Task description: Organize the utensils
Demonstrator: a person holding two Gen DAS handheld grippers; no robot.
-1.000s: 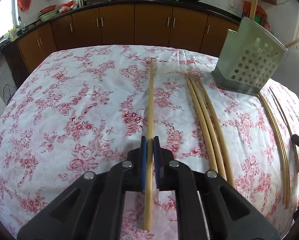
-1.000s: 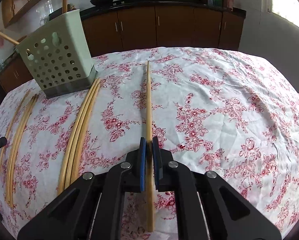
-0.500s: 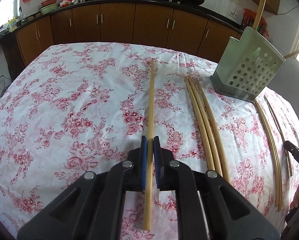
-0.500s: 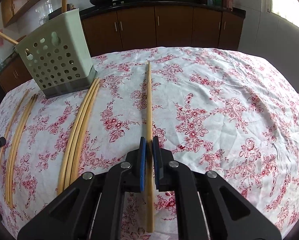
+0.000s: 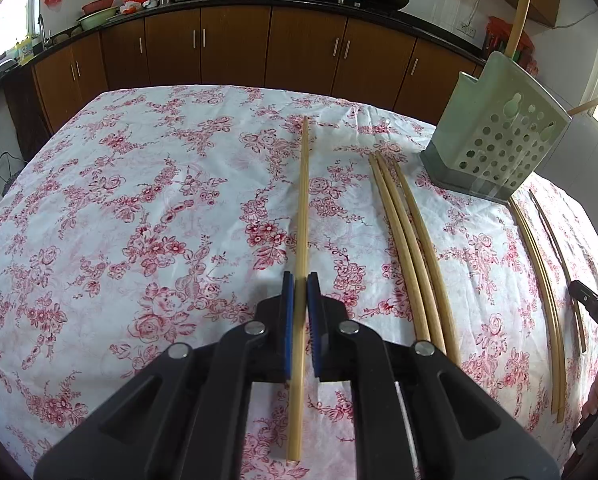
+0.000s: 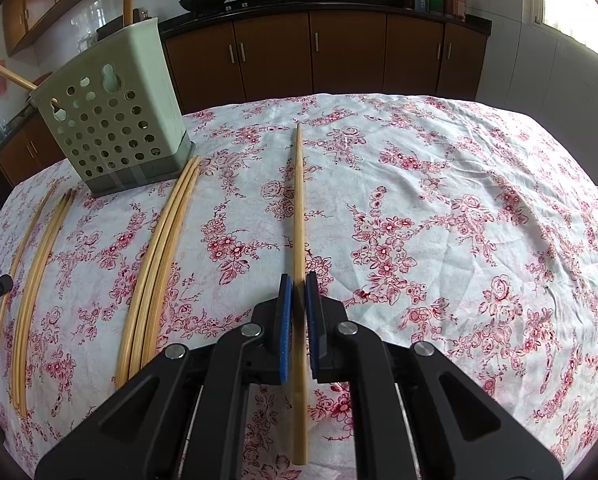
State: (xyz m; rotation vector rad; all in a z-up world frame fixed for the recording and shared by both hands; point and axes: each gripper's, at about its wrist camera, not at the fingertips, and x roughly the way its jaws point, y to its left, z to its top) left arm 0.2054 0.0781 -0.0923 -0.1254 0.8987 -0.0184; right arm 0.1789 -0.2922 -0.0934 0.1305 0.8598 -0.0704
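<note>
**Both grippers clamped on a chopstick, holder off to the side**

Left gripper (image 5: pixel 301 280) shut on a chopstick (image 5: pixel 303 200) running straight up-frame; holder (image 5: pixel 499 136) upper right. Right gripper (image 6: pixel 299 282) likewise pinching its chopstick (image 6: pixel 298 200); holder (image 6: pixel 115 120) upper left, seemingly nearer.

A: Bright daylight both views; windows (image 6: pixel 571 4) blown out at the upper corners; soft shadows on the tablecloth (image 5: pixel 139 208).
B: Sharp centre; heavy fisheye bend; dark vignette corners; chopsticks (image 5: pixel 415 248) look curved.
</note>
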